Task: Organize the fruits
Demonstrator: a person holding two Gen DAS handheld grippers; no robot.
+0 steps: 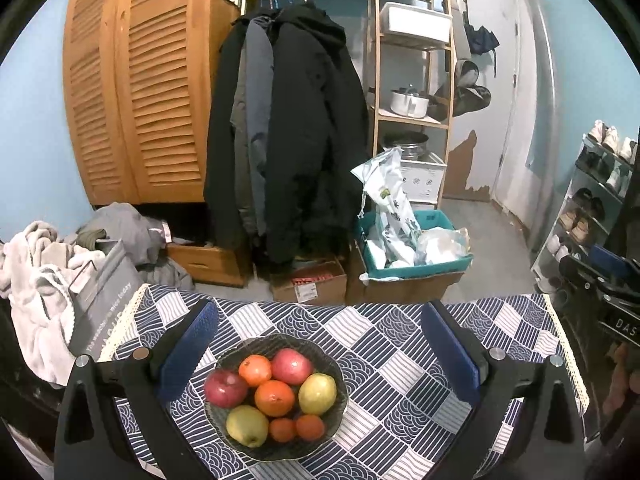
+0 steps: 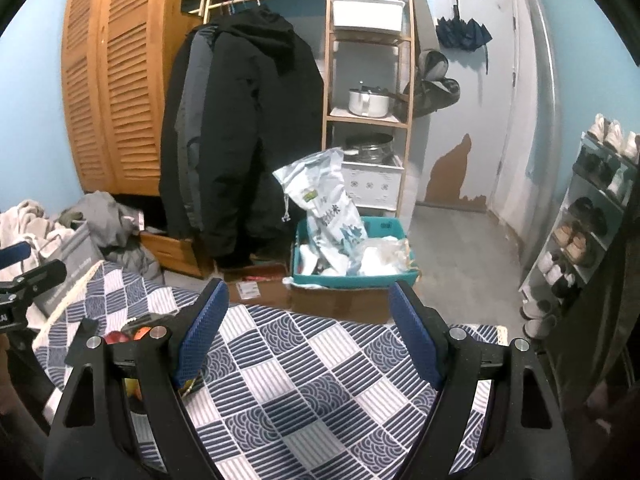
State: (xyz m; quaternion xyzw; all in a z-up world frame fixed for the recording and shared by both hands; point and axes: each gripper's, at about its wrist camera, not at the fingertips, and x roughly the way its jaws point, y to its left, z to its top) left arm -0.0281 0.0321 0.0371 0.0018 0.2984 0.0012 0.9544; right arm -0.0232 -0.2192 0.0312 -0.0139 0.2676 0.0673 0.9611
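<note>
- Two grippers hang over a table (image 1: pixel 400 360) under a blue-and-white patterned cloth, each with its fingers spread wide and nothing between them.
- Left gripper (image 1: pixel 320 344) brackets a dark bowl (image 1: pixel 224 360) from above; the blue pads (image 1: pixel 188 348) stand well clear of the rim on either side.
- Eight fruits fill the bowl, touching one another: two red apples (image 1: pixel 226 388) (image 1: pixel 291 366) at the left and back, two yellow-green apples (image 1: pixel 247 425) (image 1: pixel 317 393) at the front left and right, and four oranges (image 1: pixel 275 398) (image 1: pixel 255 369) (image 1: pixel 282 429) (image 1: pixel 310 427) in between.
- Right gripper (image 2: pixel 308 332) sits over bare cloth to the right of the bowl; in its view only slivers of fruit (image 2: pixel 116 337) show behind its left finger.
- Each gripper appears at the edge of the other's view, the right one (image 1: pixel 608 300) far right, the left one (image 2: pixel 24 280) far left.
- Beyond the table's far edge, cardboard boxes (image 1: pixel 312 284) stand on the floor, one carrying a teal bin (image 1: pixel 420 268) stuffed with bags, a tall printed bag (image 1: pixel 388 200) rising out of it.
- Left of the table, a heap of laundry (image 1: pixel 36 276) lies beside a grey bag (image 1: pixel 108 300).
- Farther back, dark coats (image 1: pixel 296 128) hang from a rail, a louvred wardrobe (image 1: pixel 136 80) is to their left, and a wooden shelf (image 1: pixel 412 116) holding a pot (image 1: pixel 410 102) is to their right.
- At the far right, a shoe rack (image 1: pixel 592 208) stands by a white door (image 1: pixel 500 100).
</note>
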